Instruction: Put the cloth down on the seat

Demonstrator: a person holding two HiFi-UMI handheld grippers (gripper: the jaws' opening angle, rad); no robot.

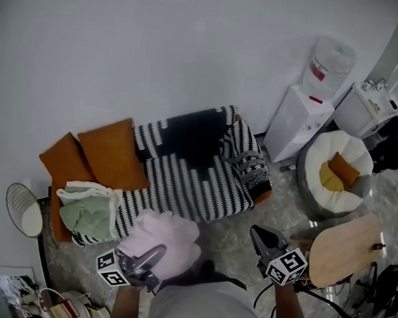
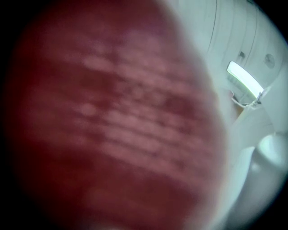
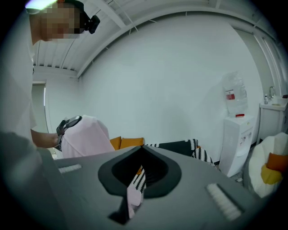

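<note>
Nearest the camera, at the bottom of the head view, the left gripper (image 1: 155,252) was clenched on the pink cloth (image 1: 165,236), which bulged up over its jaws in a loose bundle. Its own camera was smothered by that fabric, a reddish blur across nearly the whole left gripper view, so the grasp was read from the other two views. At lower right of the head view the right gripper (image 1: 256,232) was closed on nothing: in its own view the jaws met, and only a thin slit between them showed stripes and a sliver of pink beyond. The cloth hung in the air over the pale floor (image 1: 231,246), short of the seat (image 1: 191,188) and apart from it. The black-and-white striped seat lay beyond, at the frame's centre, and its middle was bare. A green and white folded bundle (image 1: 86,212) sat on its left end, with two orange cushions (image 1: 109,153) behind that. A water dispenser (image 1: 297,120) stood farther off at upper right, against the white wall (image 1: 158,53). By my judgement the carrying was under way but the placing had not begun: the cloth had yet to be brought over the striped cover, lowered onto it and released.
</note>
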